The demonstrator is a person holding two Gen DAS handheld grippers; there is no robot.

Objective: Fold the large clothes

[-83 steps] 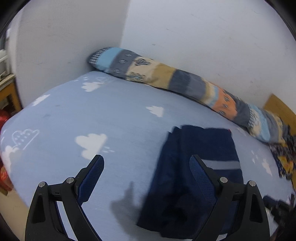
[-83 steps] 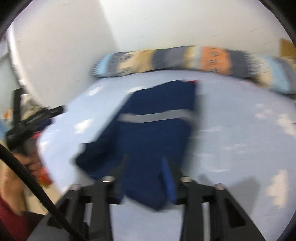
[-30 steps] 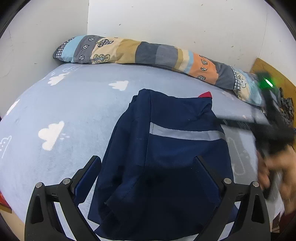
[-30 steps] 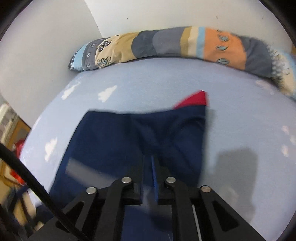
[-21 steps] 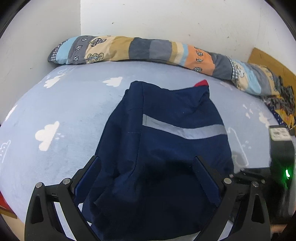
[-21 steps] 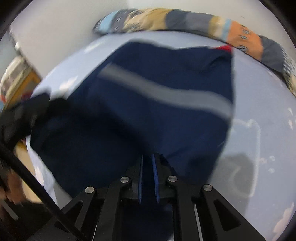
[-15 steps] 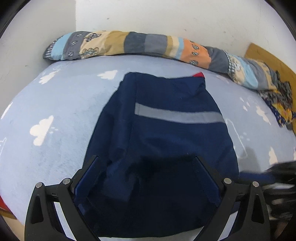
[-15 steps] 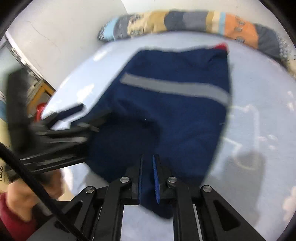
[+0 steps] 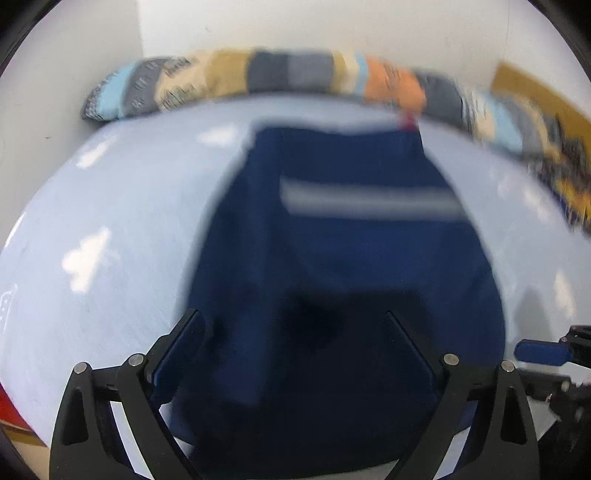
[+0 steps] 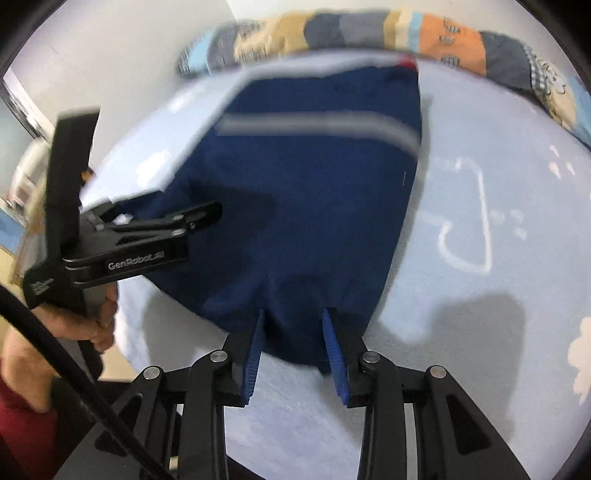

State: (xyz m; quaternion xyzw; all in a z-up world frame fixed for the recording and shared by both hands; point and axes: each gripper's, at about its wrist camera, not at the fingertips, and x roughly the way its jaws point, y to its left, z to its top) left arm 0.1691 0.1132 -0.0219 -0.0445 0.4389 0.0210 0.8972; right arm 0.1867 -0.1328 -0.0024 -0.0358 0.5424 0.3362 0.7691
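One navy garment [image 10: 306, 192], one patchwork bolster [image 9: 258, 79], two claws [image 10: 295, 354].

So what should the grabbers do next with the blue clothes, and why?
Probably lift the right gripper clear. Its jaws are opening around the near edge of the navy garment, which already lies folded on the bed. The left gripper hovers open over it, seemingly ready for the next fold.

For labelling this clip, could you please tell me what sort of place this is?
Most likely a bedroom: a bed with a light blue cloud-print sheet, a long patchwork pillow against the white wall, and a navy garment spread out.
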